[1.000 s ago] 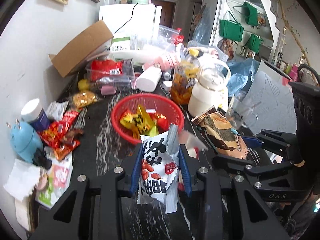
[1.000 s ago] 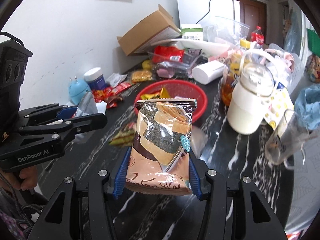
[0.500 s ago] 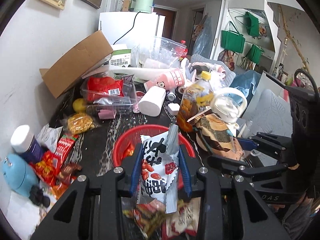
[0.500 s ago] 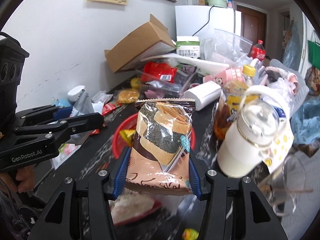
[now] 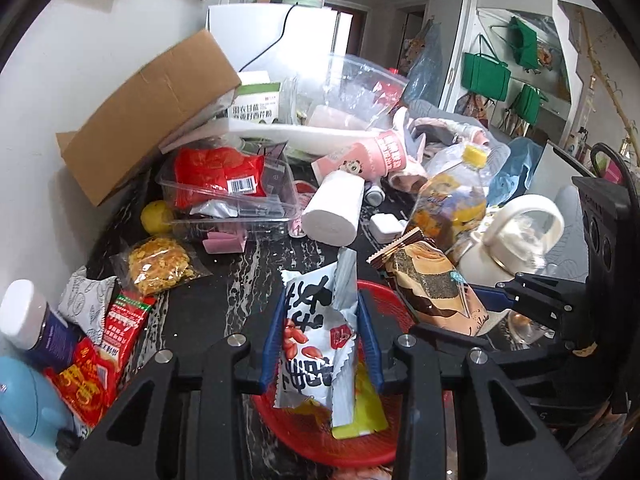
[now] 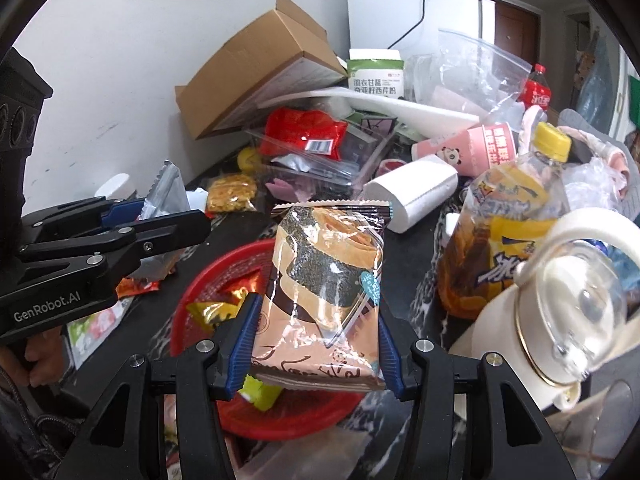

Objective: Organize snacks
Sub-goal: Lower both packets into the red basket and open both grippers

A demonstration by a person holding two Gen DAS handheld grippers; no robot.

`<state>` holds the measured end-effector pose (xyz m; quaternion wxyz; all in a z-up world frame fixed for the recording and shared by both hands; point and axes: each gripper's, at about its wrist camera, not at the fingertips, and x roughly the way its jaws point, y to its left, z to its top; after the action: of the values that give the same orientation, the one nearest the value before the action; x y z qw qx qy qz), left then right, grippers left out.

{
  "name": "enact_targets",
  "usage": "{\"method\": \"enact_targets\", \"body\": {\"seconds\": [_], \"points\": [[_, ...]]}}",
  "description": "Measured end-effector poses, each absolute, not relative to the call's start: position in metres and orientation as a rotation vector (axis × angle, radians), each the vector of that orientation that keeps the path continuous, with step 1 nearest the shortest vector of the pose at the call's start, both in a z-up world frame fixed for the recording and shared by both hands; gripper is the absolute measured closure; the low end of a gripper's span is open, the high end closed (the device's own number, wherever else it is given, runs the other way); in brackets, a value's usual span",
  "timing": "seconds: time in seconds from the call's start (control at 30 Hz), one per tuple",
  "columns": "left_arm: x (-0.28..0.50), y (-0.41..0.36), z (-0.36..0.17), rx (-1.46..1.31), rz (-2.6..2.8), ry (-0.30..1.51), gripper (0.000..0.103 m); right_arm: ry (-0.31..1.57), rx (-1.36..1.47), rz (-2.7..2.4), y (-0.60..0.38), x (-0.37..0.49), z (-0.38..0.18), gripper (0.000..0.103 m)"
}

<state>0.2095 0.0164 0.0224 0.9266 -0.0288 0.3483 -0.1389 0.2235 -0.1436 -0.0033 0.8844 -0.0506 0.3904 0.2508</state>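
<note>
My left gripper [image 5: 320,340] is shut on a white and silver peanut packet [image 5: 316,344], held upright over the red basket [image 5: 384,296]. My right gripper [image 6: 316,340] is shut on a pink and brown biscuit packet [image 6: 324,284], also above the red basket [image 6: 208,280], which holds yellow and red wrapped snacks. In the left wrist view the biscuit packet [image 5: 428,284] hangs just right of the peanut packet. In the right wrist view the left gripper [image 6: 160,236] is at the left, level with the basket's far rim.
The dark marble table [image 5: 224,288] is crowded: a clear tray [image 5: 240,200] with a red bag, a cardboard box [image 5: 152,112], a white roll [image 5: 336,208], a tea bottle [image 6: 508,216], a white kettle [image 6: 560,300], loose snacks [image 5: 160,264] and red packets [image 5: 100,356] at the left.
Both grippers have moved forward over the table with their packets. The red basket has slid from ahead of the fingers to beneath them. Both grips are unchanged.
</note>
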Motion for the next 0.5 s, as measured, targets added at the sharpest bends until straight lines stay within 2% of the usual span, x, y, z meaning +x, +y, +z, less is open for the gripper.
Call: {"method": "enact_targets", "body": {"seconds": [0.23,0.27,0.3,0.37,0.43,0.47,0.5], "points": [[0.23,0.016,0.005,-0.053,-0.312,0.763,0.069,0.854,-0.111,0.519,-0.136,0.237,-0.021,0.049],[0.231,0.015,0.003,-0.048,-0.313,0.768,0.069,0.861,-0.117,0.517,-0.136,0.237,-0.022,0.048],[0.232,0.014,0.001,-0.046,-0.314,0.777,0.068,0.871,-0.125,0.514,-0.135,0.238,-0.024,0.042],[0.235,0.012,-0.003,-0.044,-0.312,0.801,0.063,0.879,-0.129,0.507,-0.136,0.239,-0.026,0.033],[0.238,0.009,-0.008,-0.022,-0.285,0.827,0.058,0.886,-0.128,0.498,-0.139,0.239,-0.027,0.033],[0.238,0.008,-0.009,-0.012,-0.273,0.831,0.048,0.889,-0.127,0.494,-0.14,0.239,-0.028,0.033],[0.238,0.007,-0.01,-0.003,-0.263,0.832,0.043,0.892,-0.126,0.487,-0.141,0.239,-0.028,0.033]]}}
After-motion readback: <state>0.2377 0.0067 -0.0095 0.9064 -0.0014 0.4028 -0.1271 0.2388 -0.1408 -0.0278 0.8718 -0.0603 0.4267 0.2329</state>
